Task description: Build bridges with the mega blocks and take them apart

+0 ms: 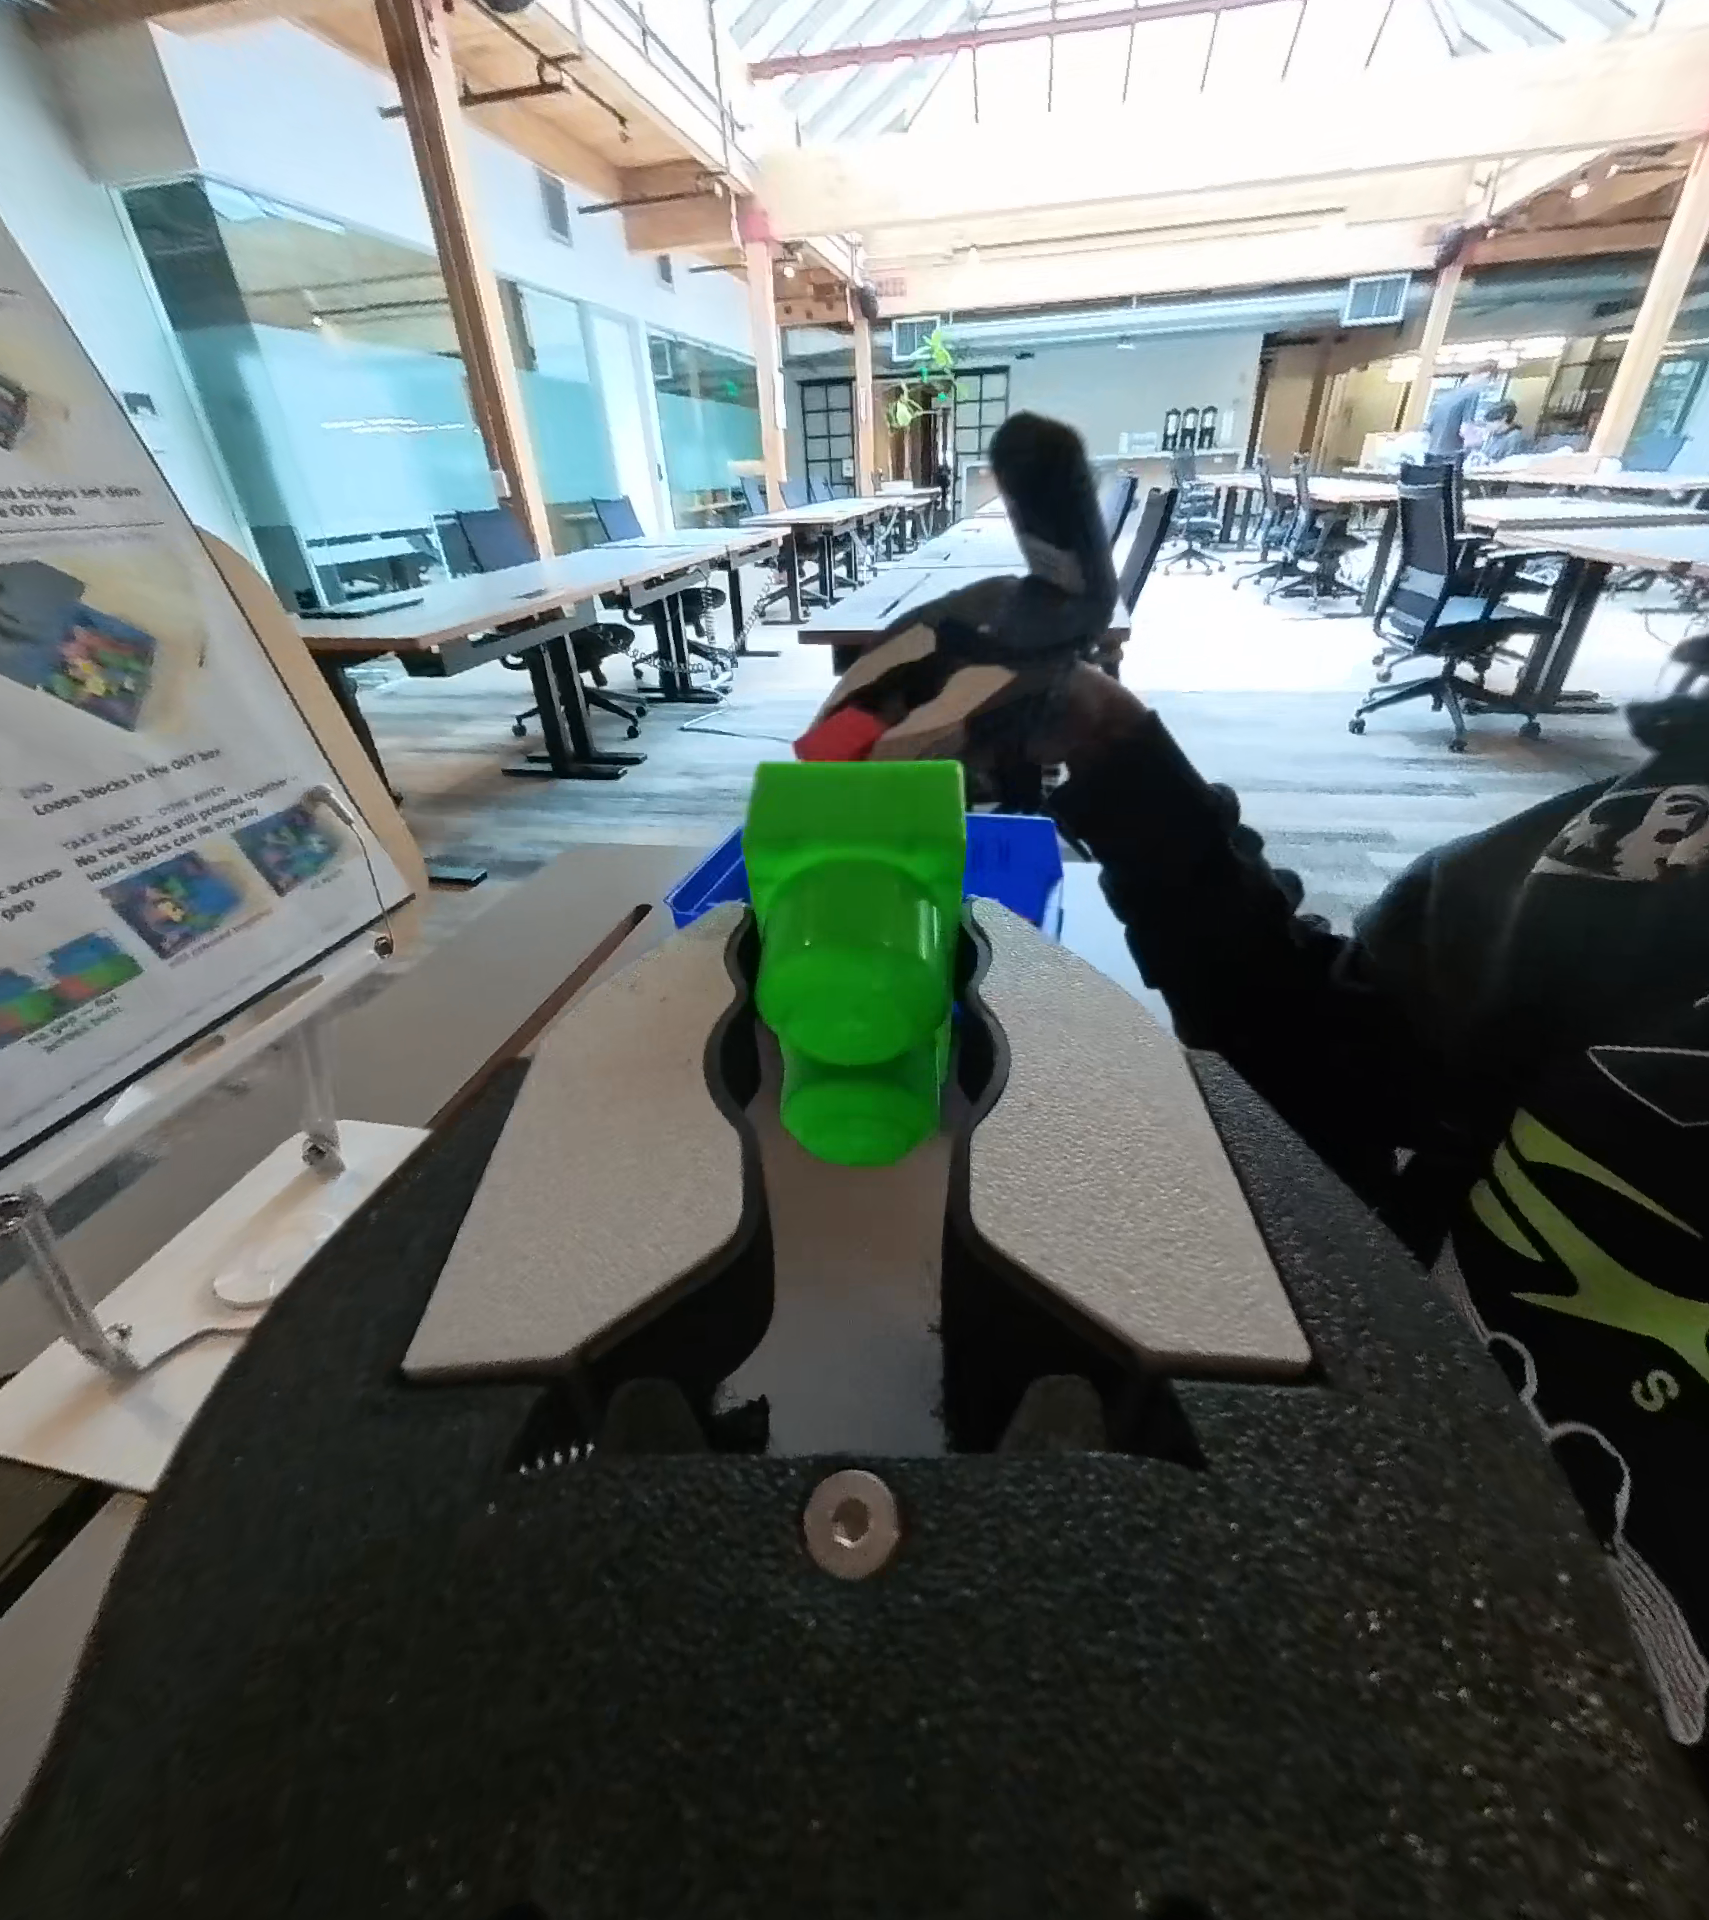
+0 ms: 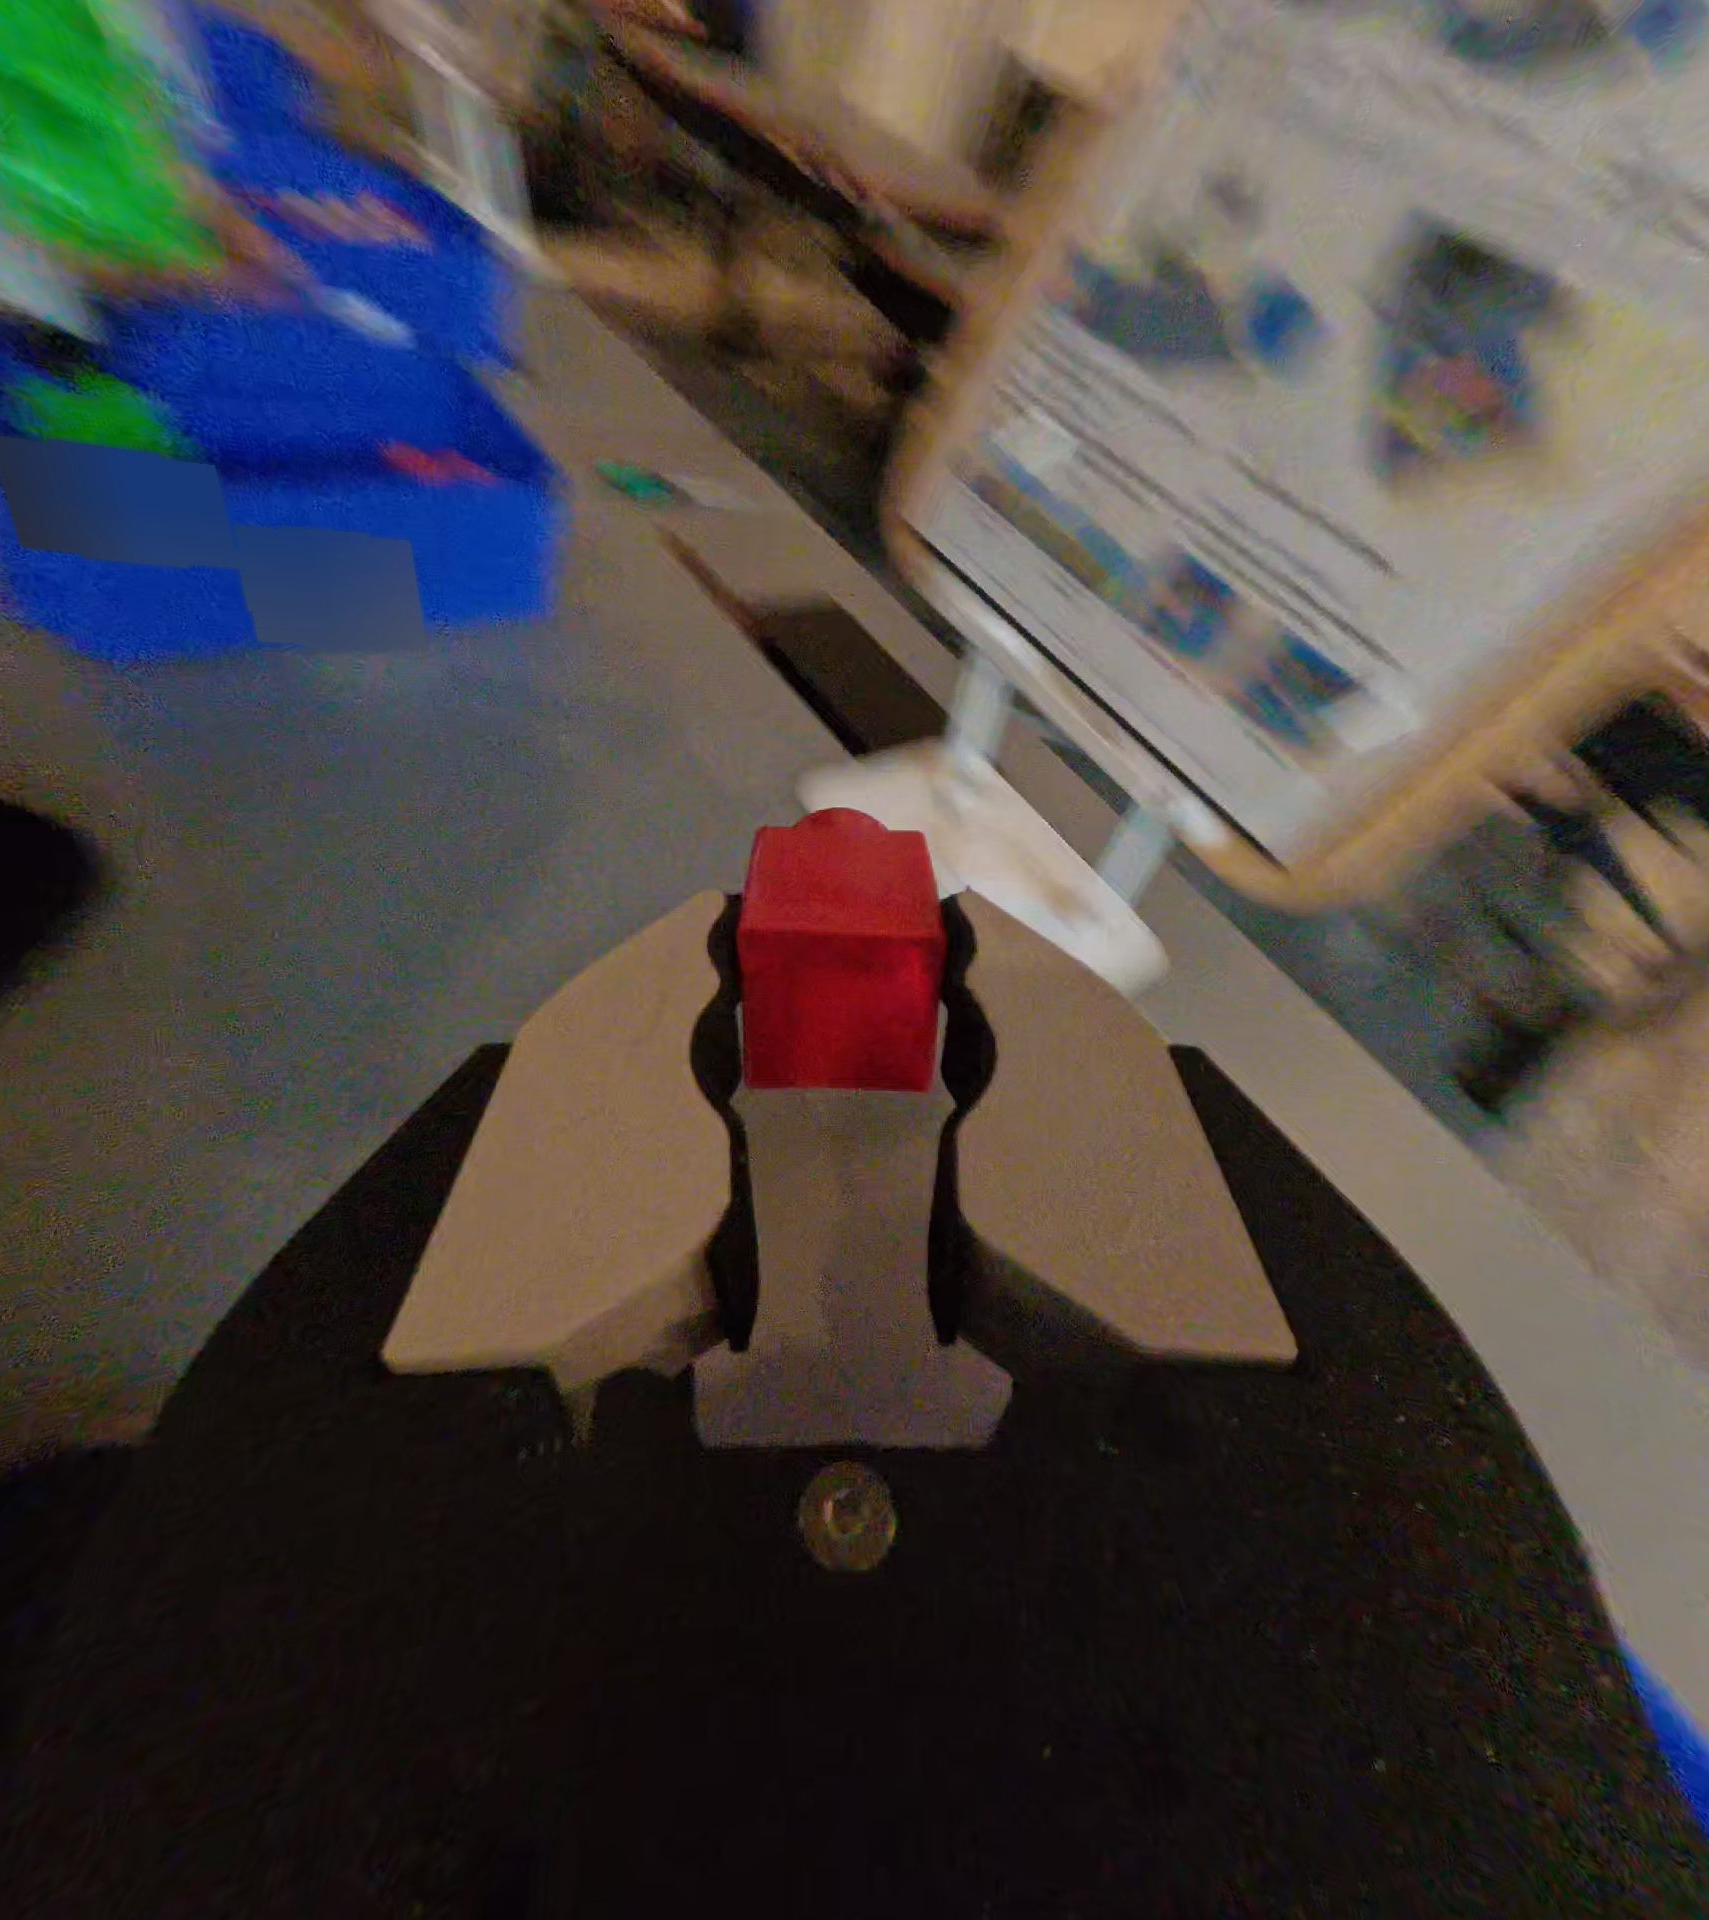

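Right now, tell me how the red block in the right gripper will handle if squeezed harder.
The red block looks like rigid moulded plastic, so it probably won't flex. Its smooth flat sides could slip between the right gripper fingers. It is small, so probably light.

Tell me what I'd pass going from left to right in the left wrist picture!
Instruction board on its stand → green block pinched in the left claw → right claw holding a red block → person's black sleeve.
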